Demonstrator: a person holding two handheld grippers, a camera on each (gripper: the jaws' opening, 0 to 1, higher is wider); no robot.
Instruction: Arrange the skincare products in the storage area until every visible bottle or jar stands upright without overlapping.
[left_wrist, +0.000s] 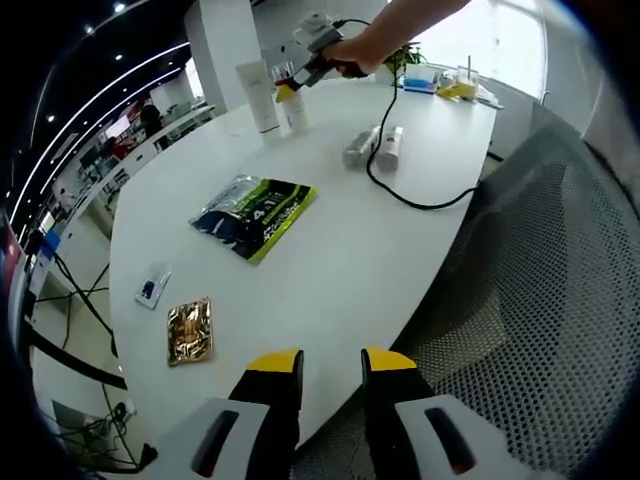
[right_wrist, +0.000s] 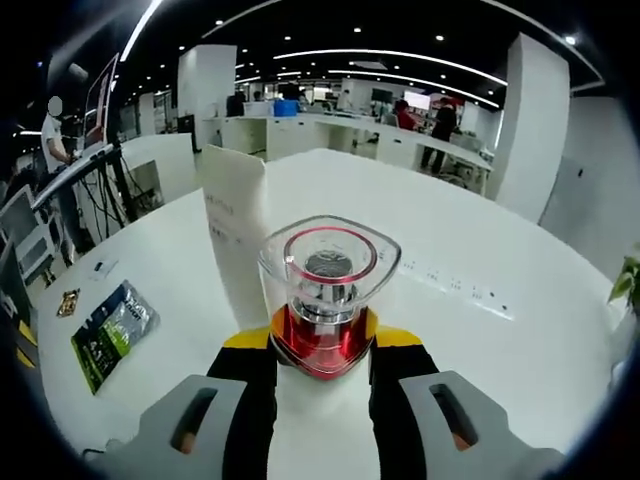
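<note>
A bottle with a red body and a clear cap (right_wrist: 325, 290) stands upright on the white table (right_wrist: 500, 350), and my right gripper (right_wrist: 322, 345) is shut on its lower part. Just behind it to the left stands a tall white tube (right_wrist: 235, 230). In the left gripper view the same pair, the tube (left_wrist: 258, 95) and the bottle (left_wrist: 297, 112), sit at the table's far end with the right gripper (left_wrist: 285, 88) held by a person's hand. Two bottles (left_wrist: 360, 147) (left_wrist: 388, 147) lie on their sides nearby. My left gripper (left_wrist: 332, 375) hangs open at the near table edge with nothing between its fingers.
A green and black sachet (left_wrist: 255, 215), a small sachet (left_wrist: 152, 285) and a gold one (left_wrist: 190, 330) lie on the table (left_wrist: 330, 270). A black cable (left_wrist: 420, 203) loops past the lying bottles. A grey mesh chair (left_wrist: 540, 300) stands at the right. Clutter (left_wrist: 440, 82) sits at the far edge.
</note>
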